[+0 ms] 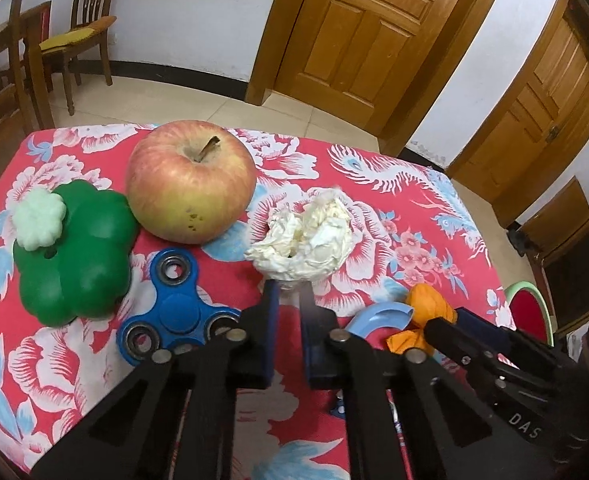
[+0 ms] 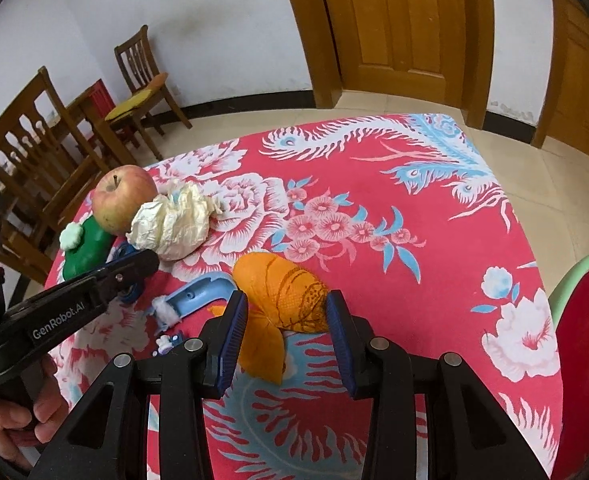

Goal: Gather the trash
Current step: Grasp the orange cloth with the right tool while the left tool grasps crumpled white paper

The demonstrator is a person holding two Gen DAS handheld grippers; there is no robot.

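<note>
A crumpled white paper ball [image 1: 304,242] lies on the red floral tablecloth [image 1: 374,208]. My left gripper [image 1: 289,294] has its fingers nearly closed on the ball's near edge. The ball also shows in the right wrist view [image 2: 172,226]. A crumpled orange wrapper [image 2: 284,294] lies between the fingers of my right gripper [image 2: 288,312], which look closed against its sides. The wrapper also shows in the left wrist view [image 1: 424,314], at the tip of the right gripper.
A red apple [image 1: 190,182], a green toy pepper [image 1: 72,256], a blue fidget spinner [image 1: 174,312] and a light blue curved plastic piece [image 1: 378,318] lie on the cloth. Wooden chairs [image 2: 42,148] stand left, a red stool [image 2: 582,340] right, doors behind.
</note>
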